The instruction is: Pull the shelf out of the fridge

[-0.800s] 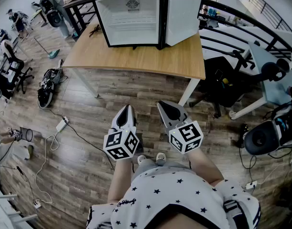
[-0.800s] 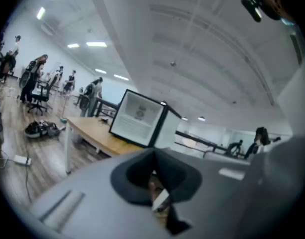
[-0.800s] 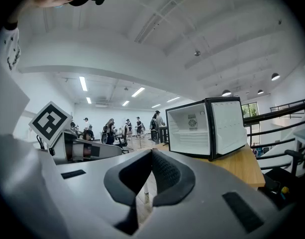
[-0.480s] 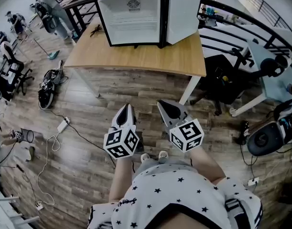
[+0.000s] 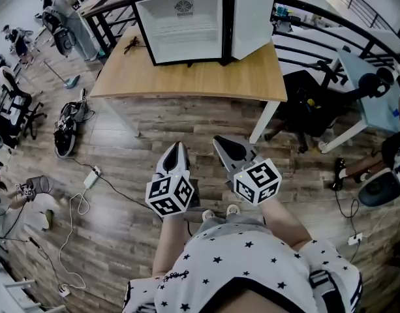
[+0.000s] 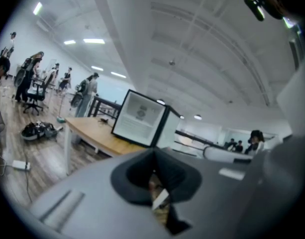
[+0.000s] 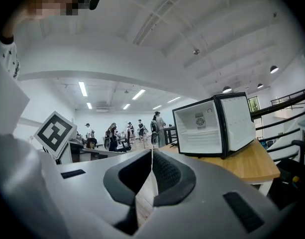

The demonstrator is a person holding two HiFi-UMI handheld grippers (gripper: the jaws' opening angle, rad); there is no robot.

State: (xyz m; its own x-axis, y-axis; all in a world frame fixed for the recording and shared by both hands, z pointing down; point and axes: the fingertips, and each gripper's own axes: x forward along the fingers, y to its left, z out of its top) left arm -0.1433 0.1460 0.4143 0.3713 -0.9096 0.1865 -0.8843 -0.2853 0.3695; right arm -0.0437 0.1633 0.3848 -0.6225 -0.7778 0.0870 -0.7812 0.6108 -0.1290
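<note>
Two claws are low near the person's body: left gripper (image 5: 175, 150) & right gripper (image 5: 222, 143), both clenched, nothing inside. Farther off, on the wooden table (image 5: 186, 80), the mini fridge (image 5: 216, 18) stands w/ door open, the shelf (image 5: 185, 32) inside it.

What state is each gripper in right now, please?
Left gripper: closed, holding nothing.
Right gripper: closed, holding nothing.
</note>
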